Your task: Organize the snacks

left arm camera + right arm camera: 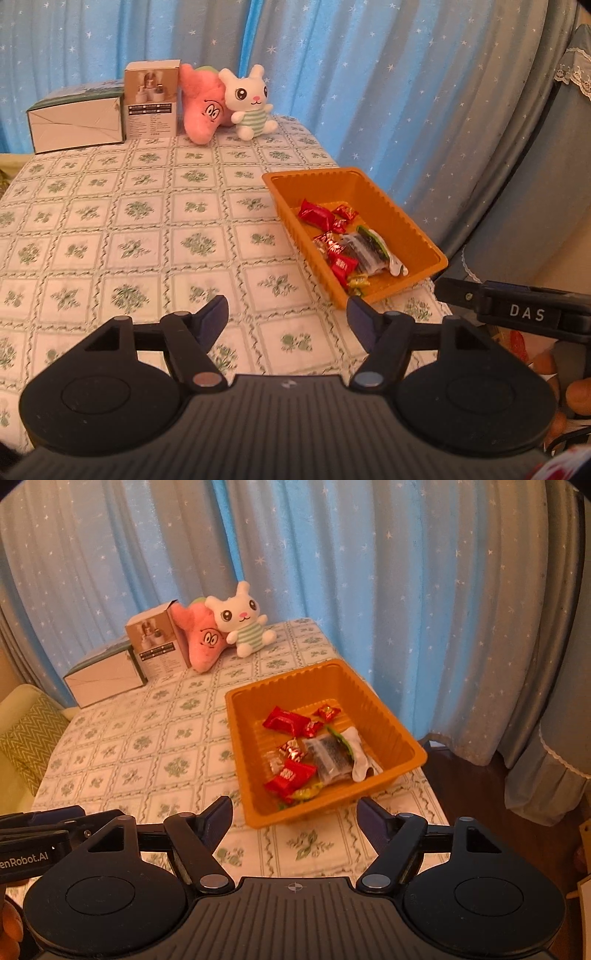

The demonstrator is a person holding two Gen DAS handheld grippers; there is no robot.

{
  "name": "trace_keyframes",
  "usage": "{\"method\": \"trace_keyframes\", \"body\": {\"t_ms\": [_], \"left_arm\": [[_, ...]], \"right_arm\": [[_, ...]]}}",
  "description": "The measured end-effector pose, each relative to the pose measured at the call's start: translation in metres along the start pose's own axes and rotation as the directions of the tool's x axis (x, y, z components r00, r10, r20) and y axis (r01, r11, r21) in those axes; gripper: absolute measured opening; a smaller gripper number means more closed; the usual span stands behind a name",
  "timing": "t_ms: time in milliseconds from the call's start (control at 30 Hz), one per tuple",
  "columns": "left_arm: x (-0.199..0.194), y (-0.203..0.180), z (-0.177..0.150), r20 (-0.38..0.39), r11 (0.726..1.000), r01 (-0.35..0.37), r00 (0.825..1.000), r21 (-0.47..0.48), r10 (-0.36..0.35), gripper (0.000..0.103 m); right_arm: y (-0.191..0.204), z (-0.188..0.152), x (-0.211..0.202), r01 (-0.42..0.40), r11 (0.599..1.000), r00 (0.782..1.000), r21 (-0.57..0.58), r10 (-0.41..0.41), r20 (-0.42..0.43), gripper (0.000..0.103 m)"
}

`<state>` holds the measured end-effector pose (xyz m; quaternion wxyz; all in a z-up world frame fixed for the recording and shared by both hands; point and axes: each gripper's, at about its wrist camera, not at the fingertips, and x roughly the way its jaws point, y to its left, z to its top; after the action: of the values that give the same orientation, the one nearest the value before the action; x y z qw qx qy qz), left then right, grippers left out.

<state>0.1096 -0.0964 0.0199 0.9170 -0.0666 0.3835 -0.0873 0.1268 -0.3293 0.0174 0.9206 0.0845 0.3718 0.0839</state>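
Note:
An orange plastic tray [413, 218] [391, 716] stands at the table's right edge. It holds several wrapped snacks: red candy packets [316, 214] [286, 720], a clear packet of dark snack [365, 253] [330, 755] and a yellow-green candy [306, 794]. My left gripper [288, 314] is open and empty over the cloth, left of the tray's near corner. My right gripper [295, 814] is open and empty just before the tray's near wall. Each gripper shows at the edge of the other's view.
The table carries a green floral checked cloth [147, 236]. At the back stand a white box [75, 123], a tan carton [151, 99], a pink plush [203, 107] and a white bunny plush [251, 101]. Blue star curtains [369, 74] hang behind.

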Motion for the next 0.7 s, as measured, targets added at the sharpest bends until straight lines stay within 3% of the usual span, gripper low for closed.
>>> {"method": "trace_keyframes", "body": {"t_ms": [333,700], "left_arm": [[-0.044,0.002,-0.039,0.038,0.997,-0.078,0.996,-0.009,0.079,0.068],[-0.082,-0.01,-0.066,0.071,0.997,-0.077,0.994,-0.005,0.077,0.068]], "right_arm": [[0.018,-0.037,-0.041,-0.011,1.0,1.0,-0.007,0.011,0.003,0.074],[0.037,-0.063,-0.08,-0.008,0.999,0.999,-0.054,0.01,0.042,0.074]]}}
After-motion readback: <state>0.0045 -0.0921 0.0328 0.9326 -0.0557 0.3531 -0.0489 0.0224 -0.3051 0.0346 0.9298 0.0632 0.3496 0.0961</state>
